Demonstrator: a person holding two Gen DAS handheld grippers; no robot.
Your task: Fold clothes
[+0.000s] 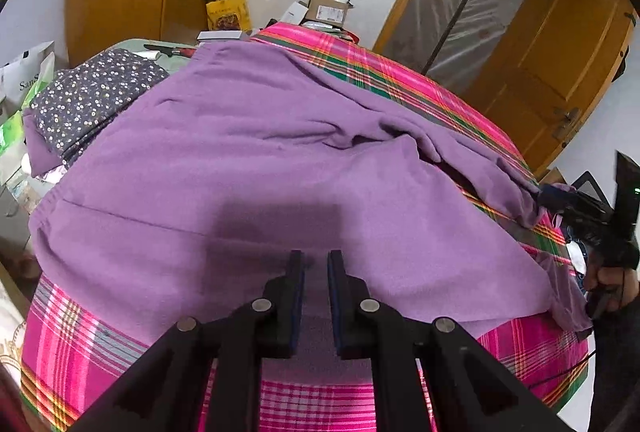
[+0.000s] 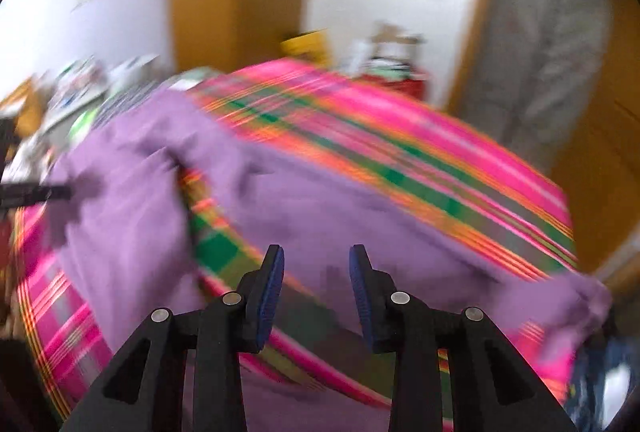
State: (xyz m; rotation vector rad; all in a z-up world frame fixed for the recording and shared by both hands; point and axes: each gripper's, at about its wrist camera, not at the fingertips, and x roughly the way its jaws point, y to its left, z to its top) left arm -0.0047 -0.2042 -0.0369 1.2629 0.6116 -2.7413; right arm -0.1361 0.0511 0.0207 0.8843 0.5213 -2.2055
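Observation:
A purple garment [image 1: 248, 160] lies spread out and wrinkled over a pink plaid bed cover [image 1: 400, 72]. My left gripper [image 1: 315, 260] sits at the garment's near edge, its jaws close together with a fold of purple cloth pinched between the pads. In the right wrist view, which is blurred, my right gripper [image 2: 316, 260] stands open just above the purple garment [image 2: 320, 216], with nothing pressed between its blue pads [image 2: 272, 288]. The left wrist view shows the right gripper [image 1: 560, 198] at the bed's right side, at the tip of a purple sleeve, with a hand [image 1: 612, 280] behind it.
A folded dark floral cloth [image 1: 92, 100] lies at the bed's far left corner. A yellow bag [image 1: 228, 12] and a cardboard box [image 1: 328, 10] stand beyond the far edge. A white paper bag [image 1: 24, 76] is on the left, and wooden doors [image 1: 560, 44] are behind.

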